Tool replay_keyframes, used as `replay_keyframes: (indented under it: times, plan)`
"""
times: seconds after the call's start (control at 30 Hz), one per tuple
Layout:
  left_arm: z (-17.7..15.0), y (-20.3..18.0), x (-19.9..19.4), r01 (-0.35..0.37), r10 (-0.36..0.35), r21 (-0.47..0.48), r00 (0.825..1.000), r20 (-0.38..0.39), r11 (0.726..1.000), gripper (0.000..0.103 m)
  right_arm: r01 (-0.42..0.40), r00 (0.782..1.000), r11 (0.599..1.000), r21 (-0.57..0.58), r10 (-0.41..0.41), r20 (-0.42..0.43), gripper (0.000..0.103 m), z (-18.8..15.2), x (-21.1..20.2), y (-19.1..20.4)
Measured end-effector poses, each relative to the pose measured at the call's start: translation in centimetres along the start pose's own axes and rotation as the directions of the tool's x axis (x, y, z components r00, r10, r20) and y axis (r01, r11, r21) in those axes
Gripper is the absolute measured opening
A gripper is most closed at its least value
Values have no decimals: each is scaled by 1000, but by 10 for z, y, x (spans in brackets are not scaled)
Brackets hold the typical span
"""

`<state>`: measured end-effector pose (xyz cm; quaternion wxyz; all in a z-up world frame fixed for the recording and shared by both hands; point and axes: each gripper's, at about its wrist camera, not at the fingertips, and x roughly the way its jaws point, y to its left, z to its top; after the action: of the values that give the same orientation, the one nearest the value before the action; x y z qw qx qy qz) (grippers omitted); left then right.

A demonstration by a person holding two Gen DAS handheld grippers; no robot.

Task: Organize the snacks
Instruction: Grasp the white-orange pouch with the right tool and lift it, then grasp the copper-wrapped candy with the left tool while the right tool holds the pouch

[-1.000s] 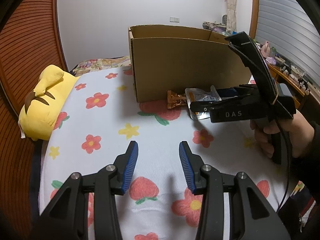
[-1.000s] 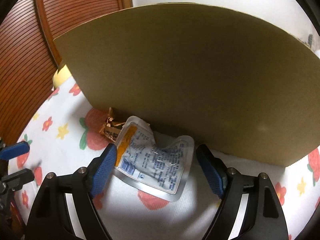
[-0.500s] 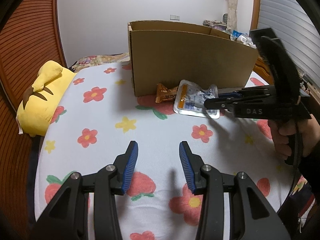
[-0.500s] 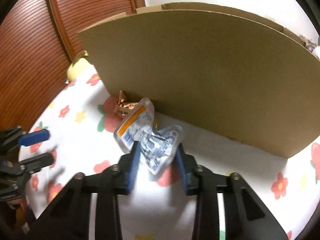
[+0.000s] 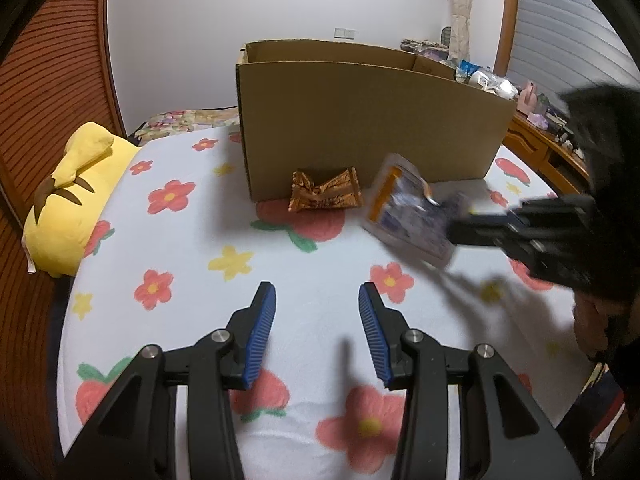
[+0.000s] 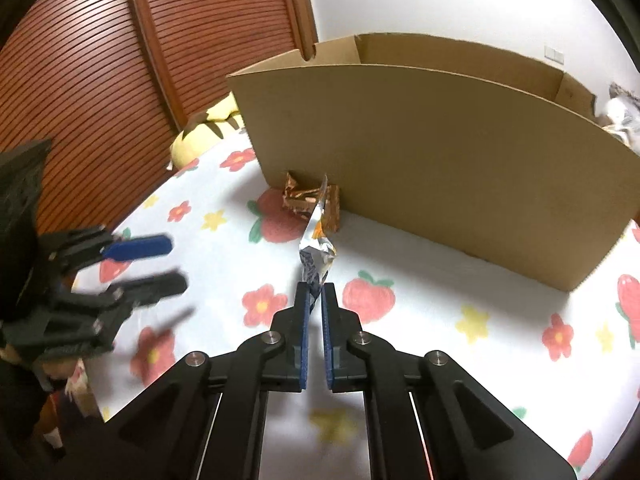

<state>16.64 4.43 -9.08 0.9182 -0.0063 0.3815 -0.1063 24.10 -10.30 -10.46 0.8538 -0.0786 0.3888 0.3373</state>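
Flower-print bedding point(image 5: 192, 248) carries a cardboard box point(image 5: 360, 128). Right hand-held gripper point(image 6: 314, 292) pinches the edge of a silver snack pouch point(image 6: 316, 248), which sticks forward from its tips. Beyond lies a brown wrapper point(image 5: 326, 196) against the box. Left hand-held gripper point(image 5: 316, 304), partly spread and opening, holds nothing.

R gripper point(image 6: 315, 294) has clamped shut on the silver pouch point(image 6: 316, 246) & lifted it off the bedsheet point(image 6: 420, 320). Pouch was lying flat by the box point(image 6: 440, 152); now hangs edge-on.
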Motion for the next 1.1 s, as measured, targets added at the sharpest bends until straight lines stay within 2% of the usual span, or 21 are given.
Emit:
replay_keyframes:
  times: [0.2,0.57,0.83,1.1]
  plan:
    - [20,-8,15,31,-31,7,999,8,1000,50,22,1000,1000,-11,-22,18,3,-16,-20,-2]
    - [58,-13,60,10,-10,-2,1000,-28,1000,52,29,998,999,-23,-28,53,3,-27,-35,-10]
    - [67,-11,81,-20,18,-21,998,-56,1000,54,18,998,999,-39,-16,54,3,-32,-36,-12]
    - [68,-18,93,-43,43,11,996,-78,999,54,0,998,999,-35,2,67,3,-32,-37,-12]
